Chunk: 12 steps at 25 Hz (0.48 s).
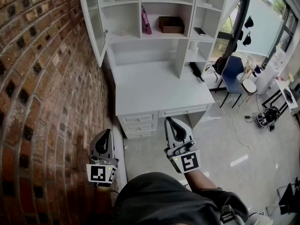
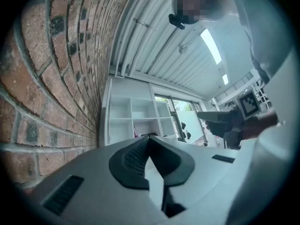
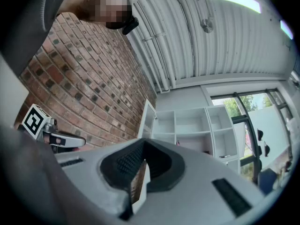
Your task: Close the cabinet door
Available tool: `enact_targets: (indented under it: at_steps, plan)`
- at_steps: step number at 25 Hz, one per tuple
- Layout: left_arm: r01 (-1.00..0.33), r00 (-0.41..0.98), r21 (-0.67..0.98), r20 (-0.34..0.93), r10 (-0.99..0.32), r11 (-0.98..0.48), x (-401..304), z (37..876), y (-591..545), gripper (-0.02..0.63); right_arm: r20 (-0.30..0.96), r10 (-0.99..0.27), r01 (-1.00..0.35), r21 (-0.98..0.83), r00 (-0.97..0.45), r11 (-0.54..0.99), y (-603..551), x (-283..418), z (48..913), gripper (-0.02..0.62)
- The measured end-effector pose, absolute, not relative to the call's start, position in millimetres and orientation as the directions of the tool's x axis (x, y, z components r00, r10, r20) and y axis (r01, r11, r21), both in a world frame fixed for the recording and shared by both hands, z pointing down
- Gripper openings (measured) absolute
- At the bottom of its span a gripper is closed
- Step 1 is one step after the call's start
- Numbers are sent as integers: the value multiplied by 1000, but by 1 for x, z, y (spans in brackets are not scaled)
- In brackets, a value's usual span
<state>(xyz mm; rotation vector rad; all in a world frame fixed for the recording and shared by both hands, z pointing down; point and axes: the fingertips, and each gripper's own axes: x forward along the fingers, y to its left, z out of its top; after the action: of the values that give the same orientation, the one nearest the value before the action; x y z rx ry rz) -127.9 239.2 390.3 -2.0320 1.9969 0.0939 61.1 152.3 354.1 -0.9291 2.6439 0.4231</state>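
Observation:
The white cabinet (image 1: 154, 13) stands on a white desk against the brick wall. Its left door (image 1: 95, 22) is swung open toward the wall. The door (image 3: 147, 120) also shows ajar in the right gripper view, and the shelves (image 2: 136, 118) show far ahead in the left gripper view. Both grippers are held low, well short of the desk. My left gripper (image 1: 107, 133) is shut and empty near the wall. My right gripper (image 1: 169, 121) is shut with nothing in it, in front of the desk drawers. Each gripper points a little upward toward the cabinet.
The brick wall (image 1: 42, 78) runs close along the left. The desk top (image 1: 154, 86) and its drawers (image 1: 140, 123) stick out below the shelves. A pink book (image 1: 146, 21) and a brown box (image 1: 171, 25) sit on a shelf. A blue chair (image 1: 233, 76) and floor cables (image 1: 265, 118) are to the right.

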Motion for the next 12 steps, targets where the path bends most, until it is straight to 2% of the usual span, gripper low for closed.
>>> enact_targets:
  at_steps: [12]
  plan:
    - [-987,50,-161,-233,-971,-12,-122,395,233,2,-360,-549,-633,178,-754,753,151,64,360,0]
